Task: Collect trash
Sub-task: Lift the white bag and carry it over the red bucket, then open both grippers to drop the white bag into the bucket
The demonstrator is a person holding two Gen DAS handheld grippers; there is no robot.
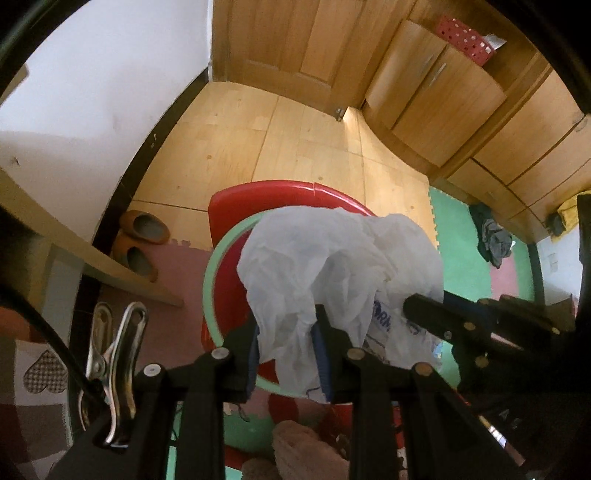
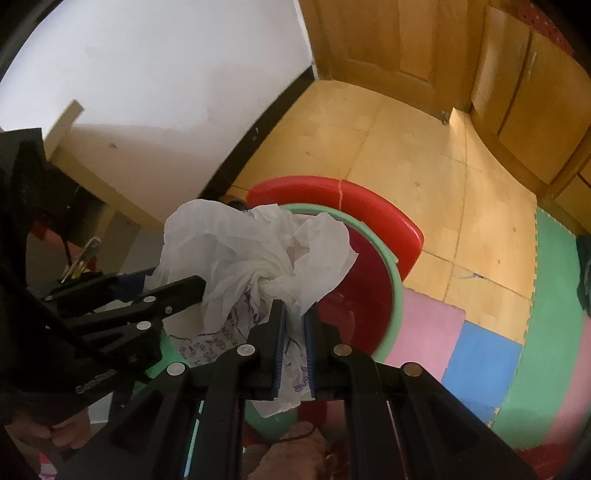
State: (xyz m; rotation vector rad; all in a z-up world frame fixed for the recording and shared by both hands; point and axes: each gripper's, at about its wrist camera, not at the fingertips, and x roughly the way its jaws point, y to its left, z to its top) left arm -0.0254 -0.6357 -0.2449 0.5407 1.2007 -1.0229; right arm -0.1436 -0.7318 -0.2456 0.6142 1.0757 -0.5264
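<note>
A crumpled white plastic bag [image 1: 332,254] with blue print hangs over a red bin with a mint-green rim [image 1: 211,284]. Behind the bin its red lid [image 1: 280,190] stands tilted up. My left gripper [image 1: 287,332] is shut on the bag's lower left fold, blue pads pressing the plastic. From the right, the right gripper's finger [image 1: 424,304] reaches into the same bag. In the right wrist view my right gripper [image 2: 294,314] is shut on a twisted neck of the bag [image 2: 251,243]. The left gripper's finger [image 2: 188,286] enters from the left, above the green rim [image 2: 396,284].
Orange slippers [image 1: 144,236] lie by the wall under a pale shelf board [image 1: 122,273]. Wooden cabinets [image 1: 436,88] with a red basket [image 1: 463,35] stand at the right, beside a door. Coloured foam mats [image 2: 480,354] cover the floor. A heap of clothes [image 1: 493,236] lies on them.
</note>
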